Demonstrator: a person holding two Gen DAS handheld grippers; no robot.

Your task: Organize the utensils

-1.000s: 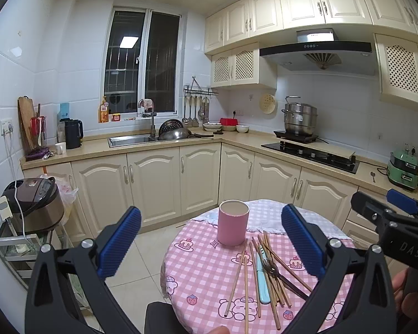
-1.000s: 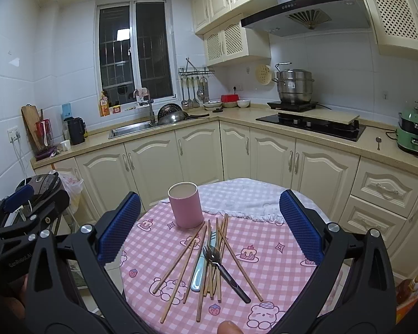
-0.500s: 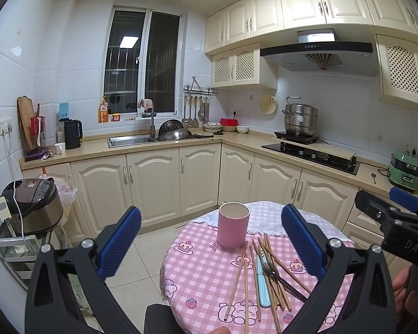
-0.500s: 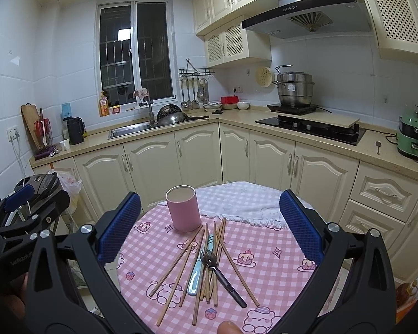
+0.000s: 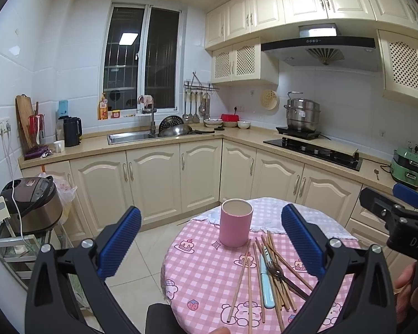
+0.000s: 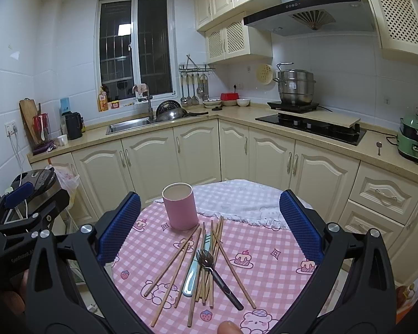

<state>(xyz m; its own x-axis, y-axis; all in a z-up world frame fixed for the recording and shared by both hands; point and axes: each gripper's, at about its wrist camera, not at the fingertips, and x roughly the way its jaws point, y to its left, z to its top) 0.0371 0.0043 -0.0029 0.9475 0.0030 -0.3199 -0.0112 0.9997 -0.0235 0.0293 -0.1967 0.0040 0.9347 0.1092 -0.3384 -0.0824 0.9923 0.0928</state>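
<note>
Both grippers hover above the round table (image 6: 278,250), each spread wide and holding nothing: the left gripper (image 5: 209,239) toward the table's left edge, the right gripper (image 6: 209,222) over its middle. A pink cup (image 6: 179,206) stands upright near the far edge. Just in front of it lie scattered wooden chopsticks (image 6: 178,253), a light-blue-handled utensil (image 6: 192,272) and a dark-handled fork (image 6: 214,272), overlapping in a loose pile.

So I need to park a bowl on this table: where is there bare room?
Free: the pink check cloth right of the chopsticks, and the white cloth behind them, right of the pink cup. Crowded: the middle, where chopsticks, black-handled fork and a light blue handle overlap.
</note>
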